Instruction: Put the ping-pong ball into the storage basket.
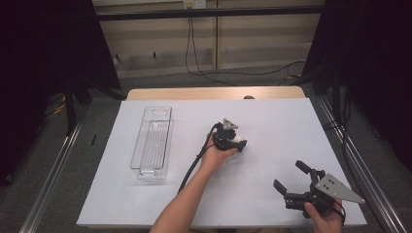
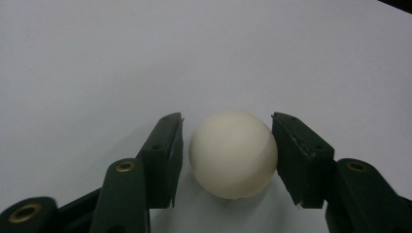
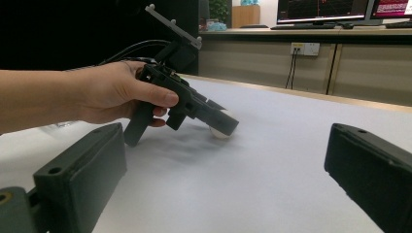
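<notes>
A white ball (image 2: 233,154) rests on the white table sheet between the jaws of my left gripper (image 2: 227,118). The right-hand pad touches the ball, and a thin gap shows at the left-hand pad. From above, the left gripper (image 1: 237,144) sits mid-table, tilted down onto the ball (image 1: 239,140), with a hand around its body. My right gripper (image 1: 289,174) is held near the front right corner, jaws wide apart and nothing between them. Its fingers (image 3: 82,170) frame the left gripper (image 3: 226,125) and the ball (image 3: 219,131) farther off.
A clear plastic tray (image 1: 145,121) lies lengthwise on the left part of the sheet, with nothing inside. The wooden table edge (image 1: 214,93) runs along the far side. Black frame rails flank the table on both sides.
</notes>
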`<state>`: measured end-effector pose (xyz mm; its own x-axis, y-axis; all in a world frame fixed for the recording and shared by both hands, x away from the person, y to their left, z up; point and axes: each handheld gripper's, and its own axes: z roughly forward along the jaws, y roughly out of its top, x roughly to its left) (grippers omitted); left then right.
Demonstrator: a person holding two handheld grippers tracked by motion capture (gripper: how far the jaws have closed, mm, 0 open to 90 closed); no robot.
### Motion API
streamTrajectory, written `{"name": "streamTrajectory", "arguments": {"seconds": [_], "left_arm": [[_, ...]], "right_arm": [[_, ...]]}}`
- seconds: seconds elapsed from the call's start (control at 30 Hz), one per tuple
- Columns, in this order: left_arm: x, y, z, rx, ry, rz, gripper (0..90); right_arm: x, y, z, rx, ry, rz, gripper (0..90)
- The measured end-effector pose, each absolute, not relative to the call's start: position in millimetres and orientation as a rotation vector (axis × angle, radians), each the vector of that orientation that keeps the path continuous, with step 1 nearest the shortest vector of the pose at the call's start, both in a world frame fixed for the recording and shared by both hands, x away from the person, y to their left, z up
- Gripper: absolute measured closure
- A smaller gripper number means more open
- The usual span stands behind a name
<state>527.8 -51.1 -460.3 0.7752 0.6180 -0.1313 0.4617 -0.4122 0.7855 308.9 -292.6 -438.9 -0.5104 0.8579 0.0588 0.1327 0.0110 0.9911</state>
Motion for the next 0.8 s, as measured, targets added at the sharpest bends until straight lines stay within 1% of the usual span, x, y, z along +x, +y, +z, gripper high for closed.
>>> {"name": "streamTrajectory", "arguments": {"seconds": [0.2, 0.43, 0.47, 0.53, 0.6, 0.63, 0.8], "left_arm": [[528.2, -50.8, -460.5, 2.083, 0.809, 0.224, 50.7], [528.2, -48.5, -458.2, 2.107, 0.803, 0.226, 51.0], [528.0, -49.8, -459.8, 2.065, 0.805, 0.223, 51.0], [527.7, -48.0, -457.0, 2.092, 0.809, 0.216, 51.0], [527.5, -47.9, -456.8, 2.063, 0.813, 0.213, 51.1], [527.8, -46.3, -454.7, 2.090, 0.808, 0.215, 51.1], [527.3, -44.2, -452.0, 2.070, 0.814, 0.210, 51.0]], "right_arm": [[309.0, -292.4, -438.9, 1.027, 1.689, 1.554, 0.9], [308.9, -292.6, -438.9, 1.023, 1.693, 1.552, 0.9], [309.1, -292.6, -438.9, 1.018, 1.692, 1.554, 0.9], [309.1, -292.5, -438.9, 1.017, 1.692, 1.554, 0.9], [309.0, -292.5, -439.0, 1.020, 1.693, 1.555, 0.9], [308.9, -292.5, -438.9, 1.023, 1.692, 1.552, 0.9], [309.1, -292.5, -439.0, 1.017, 1.692, 1.555, 0.9]]}}
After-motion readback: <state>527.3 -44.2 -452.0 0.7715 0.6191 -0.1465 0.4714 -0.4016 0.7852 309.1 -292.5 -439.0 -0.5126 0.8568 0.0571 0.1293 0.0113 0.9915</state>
